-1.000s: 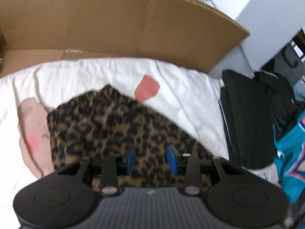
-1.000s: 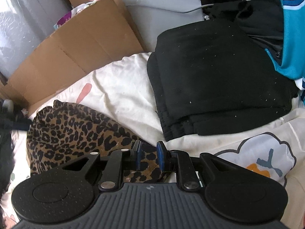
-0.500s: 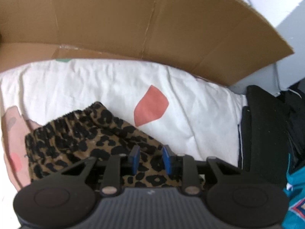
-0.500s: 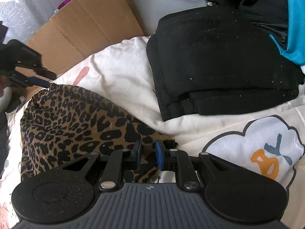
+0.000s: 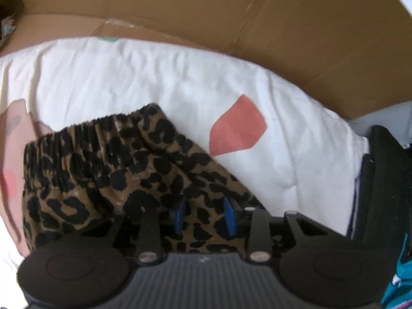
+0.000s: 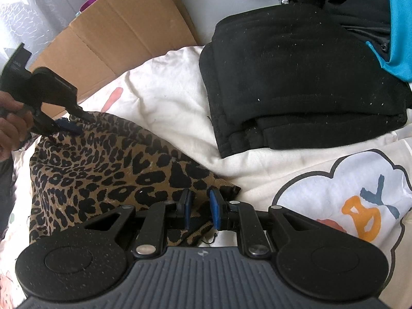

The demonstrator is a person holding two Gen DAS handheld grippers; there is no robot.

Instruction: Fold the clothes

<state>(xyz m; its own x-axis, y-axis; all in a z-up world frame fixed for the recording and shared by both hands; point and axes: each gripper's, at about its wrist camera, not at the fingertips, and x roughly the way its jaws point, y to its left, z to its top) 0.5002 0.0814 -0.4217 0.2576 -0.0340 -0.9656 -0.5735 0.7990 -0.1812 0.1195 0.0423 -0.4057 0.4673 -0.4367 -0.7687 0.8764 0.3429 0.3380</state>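
Left gripper dropped in on the leopard shorts

A second ago the left gripper [image 5: 203, 216] sat higher, out of the right camera's sight; now it's down at the far waistband end of the leopard shorts [image 6: 108, 164], fingers [image 5: 230, 216] opening again after a brief squeeze, cloth between them. The shorts got spread flatter, with the elastic waistband now showing.

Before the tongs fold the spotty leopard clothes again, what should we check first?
1. Right tongs grip a corner of the leopard garment: ok.
2. Left tongs hold the cloth: cannot tell; jaws opening, fabric between them.
3. Waistband lies flat: not ok, bunched.
4. Bare white bedding beyond the garment: ok.
5. Black folded pile apart from the garment: ok.
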